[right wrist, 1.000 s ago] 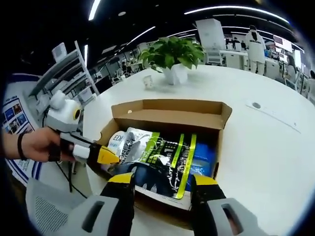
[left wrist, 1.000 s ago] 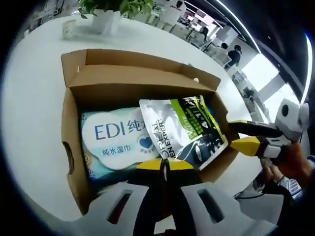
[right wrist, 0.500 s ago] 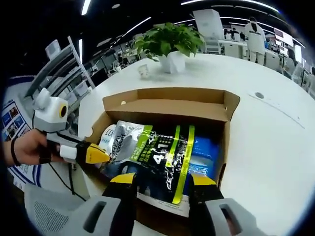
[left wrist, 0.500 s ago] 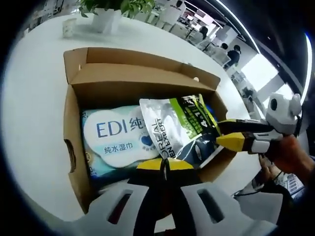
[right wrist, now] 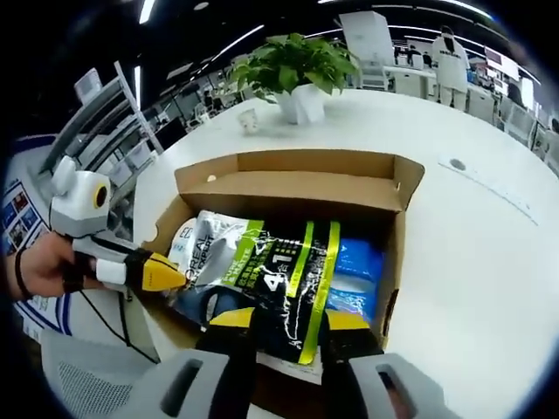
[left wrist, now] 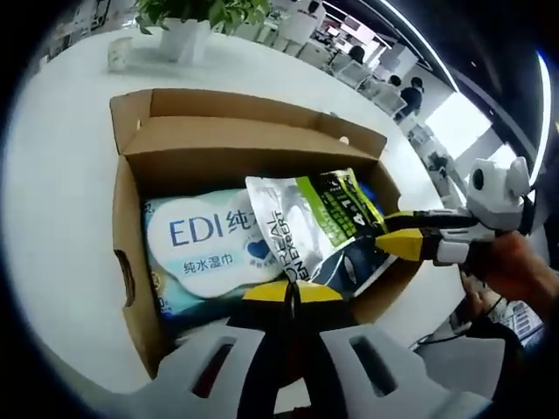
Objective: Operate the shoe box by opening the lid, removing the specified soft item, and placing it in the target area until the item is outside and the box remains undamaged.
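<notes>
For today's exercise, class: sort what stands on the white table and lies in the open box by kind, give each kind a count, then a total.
Cardboard shoe box: 1
Soft packs in the box: 2, the EDI wipes pack and the silver-and-green pouch
Potted plant: 1
Small cup: 1
Total: 5
</notes>
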`<state>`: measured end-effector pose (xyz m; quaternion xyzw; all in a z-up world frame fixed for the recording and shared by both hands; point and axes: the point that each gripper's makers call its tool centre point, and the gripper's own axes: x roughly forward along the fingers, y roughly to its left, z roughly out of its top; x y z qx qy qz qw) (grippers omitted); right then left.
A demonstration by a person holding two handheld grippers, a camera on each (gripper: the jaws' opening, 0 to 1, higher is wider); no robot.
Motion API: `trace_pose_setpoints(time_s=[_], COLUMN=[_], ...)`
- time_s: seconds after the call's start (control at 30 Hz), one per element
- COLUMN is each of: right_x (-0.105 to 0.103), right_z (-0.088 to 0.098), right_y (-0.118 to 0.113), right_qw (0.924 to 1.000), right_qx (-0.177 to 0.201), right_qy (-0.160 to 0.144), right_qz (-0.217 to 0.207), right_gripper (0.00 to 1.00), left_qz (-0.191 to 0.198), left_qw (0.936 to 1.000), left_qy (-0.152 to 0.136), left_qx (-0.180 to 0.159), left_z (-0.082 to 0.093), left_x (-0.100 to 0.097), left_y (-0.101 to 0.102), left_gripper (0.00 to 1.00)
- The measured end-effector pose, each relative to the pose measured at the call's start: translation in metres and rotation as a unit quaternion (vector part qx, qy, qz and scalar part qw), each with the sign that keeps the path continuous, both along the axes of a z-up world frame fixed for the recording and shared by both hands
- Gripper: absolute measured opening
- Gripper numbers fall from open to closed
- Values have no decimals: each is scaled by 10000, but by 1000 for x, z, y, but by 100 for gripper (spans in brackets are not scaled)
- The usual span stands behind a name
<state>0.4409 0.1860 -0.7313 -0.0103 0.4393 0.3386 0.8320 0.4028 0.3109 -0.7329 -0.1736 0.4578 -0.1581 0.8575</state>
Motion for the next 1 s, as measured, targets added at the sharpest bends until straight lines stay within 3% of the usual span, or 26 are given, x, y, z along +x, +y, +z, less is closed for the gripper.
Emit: trace_pose_setpoints(time_s=[0.13,0.23,0.3,0.47,0.6,1.0], right_x=[1,2,2,0,0,-5], right_z=[1,-1,3,6,15,29], right_y=[-4,-8,-5,-8,-11,-24], right_qw=[9996,9994,9985,9986,9977,9952], right_qx=[158,57,307,237,333,487], right_qy=[-2,-50,-13,-72,-209,-379], right_qz=[-235,-349,-448,-459,-556,-758], right_gripper=[10,0,0,0,0,0], left_qz=[41,7,-12,-6,14,-108], left_qw=[10000,10000,10000,9999,9995,9984], left_qy=[-34,-58,-58,-75,-288,-514], left_qx=[-58,-20,-12,-79,-150,-221], left_z=[4,5,5,9,26,47], left_x=[0,0,0,-1,0,8], left_y=[1,0,0,-1,-5,-13], left_gripper=[0,0,0,0,0,0])
